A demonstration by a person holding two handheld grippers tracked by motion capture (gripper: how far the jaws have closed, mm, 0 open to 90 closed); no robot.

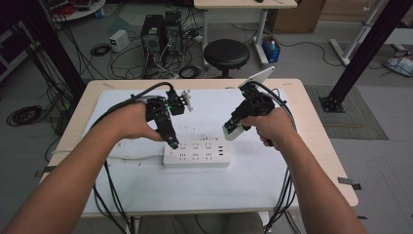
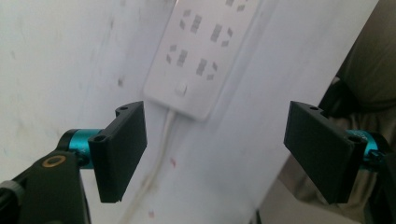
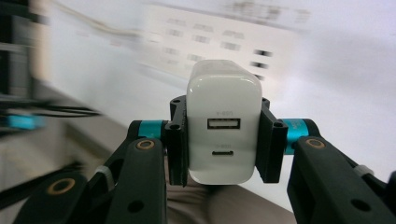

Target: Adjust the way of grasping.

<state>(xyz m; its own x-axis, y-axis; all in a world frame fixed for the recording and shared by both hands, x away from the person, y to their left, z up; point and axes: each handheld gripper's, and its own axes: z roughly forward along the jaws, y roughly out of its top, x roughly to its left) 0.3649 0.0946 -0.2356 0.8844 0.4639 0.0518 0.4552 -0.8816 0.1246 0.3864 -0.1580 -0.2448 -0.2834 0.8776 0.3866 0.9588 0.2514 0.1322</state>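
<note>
Right tool [image 3: 223, 140] grips white charger [image 3: 223, 121] (label unreadable)

The glossy white plastic USB charger block [image 3: 223, 122] sits between black jaws with teal collars on the right gripper [image 3: 224, 140]. Beside it, the flat white plastic power strip [image 1: 197, 153] shows grey socket slots, lying on a white sheet over the pale wooden desk [image 1: 319, 136].

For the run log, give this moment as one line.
left tool: open, above power strip | right tool: shut on white charger

Glossy white plastic charger [image 3: 223, 122], smooth white plastic power strip [image 1: 197, 154], matt black fingers [image 2: 122, 149].
</note>
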